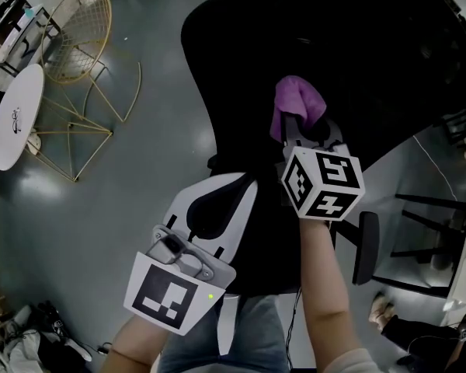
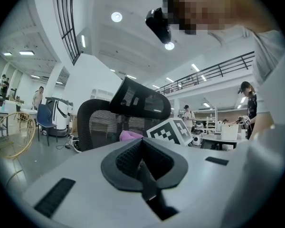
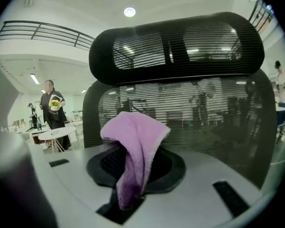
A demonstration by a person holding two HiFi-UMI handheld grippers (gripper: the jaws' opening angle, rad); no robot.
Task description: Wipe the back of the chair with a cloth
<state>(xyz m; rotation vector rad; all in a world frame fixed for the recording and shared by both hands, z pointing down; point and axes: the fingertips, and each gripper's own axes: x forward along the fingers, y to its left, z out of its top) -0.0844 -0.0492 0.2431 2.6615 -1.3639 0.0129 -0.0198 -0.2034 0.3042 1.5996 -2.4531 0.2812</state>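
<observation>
Right gripper view: right gripper has its jaws clamped on the cloth. Cloth is pink-purple, fuzzy terry, bunched. Lower end is pinched in the slot between the pads, and the upper part folds up and flops over the pad tips toward the chair.

Chair is black with a see-through mesh backrest and a separate mesh headrest on top. Cloth sits in front of the backrest, below the headrest. Can't tell if it touches the mesh.

Head view: cloth pokes out past the right gripper, against the dark chair back. Only print visible is the black-and-white square markers on the right marker cube and the left marker face.

Left gripper is lower and nearer the person, well apart from the cloth.

Left gripper view: left gripper pads are pressed together with nothing between them. Chair and a bit of cloth show beyond the jaws.

Off to the left on the floor: white round table, gold wire chair.
</observation>
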